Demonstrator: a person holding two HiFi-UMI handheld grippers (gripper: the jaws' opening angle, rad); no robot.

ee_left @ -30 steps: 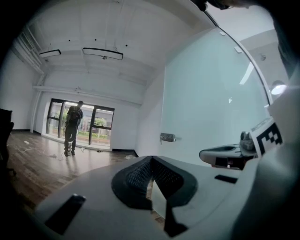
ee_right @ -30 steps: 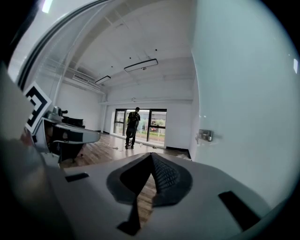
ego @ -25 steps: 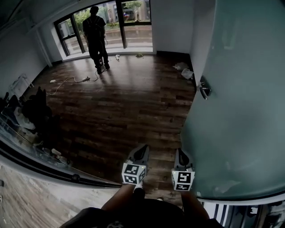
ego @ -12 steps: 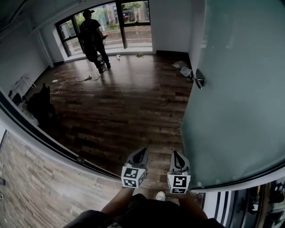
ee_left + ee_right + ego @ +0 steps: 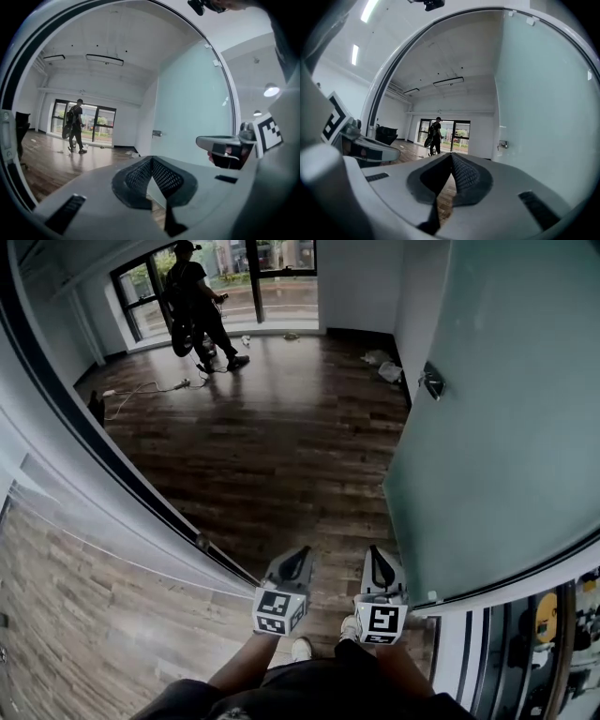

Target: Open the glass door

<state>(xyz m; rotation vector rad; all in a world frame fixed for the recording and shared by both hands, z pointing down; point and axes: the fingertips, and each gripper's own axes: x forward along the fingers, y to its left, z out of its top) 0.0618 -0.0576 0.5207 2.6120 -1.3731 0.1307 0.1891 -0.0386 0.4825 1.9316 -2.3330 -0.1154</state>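
The frosted glass door (image 5: pixel 506 427) stands swung open into the room at the right, its metal handle (image 5: pixel 432 381) on the near edge. My left gripper (image 5: pixel 298 559) and right gripper (image 5: pixel 379 563) hang side by side low in the doorway, both shut with nothing between the jaws. Neither touches the door, which stands just to the right of the right gripper. In the left gripper view the left gripper (image 5: pixel 151 159) points into the room, with the door (image 5: pixel 192 108) and its handle (image 5: pixel 157 133) ahead on the right. The right gripper (image 5: pixel 451 154) sees the door (image 5: pixel 543 108) close on its right.
A dark floor track (image 5: pixel 202 545) and the curved door frame (image 5: pixel 56 381) run across the left. Beyond lies a dark wooden floor (image 5: pixel 281 446). A person (image 5: pixel 197 306) walks near the far windows, with a cable (image 5: pixel 141 390) and litter (image 5: pixel 384 367) on the floor.
The floor track and the paler floor outside have slid further into view at the left. Both grippers stay side by side and shut. The person by the windows has taken a stride.
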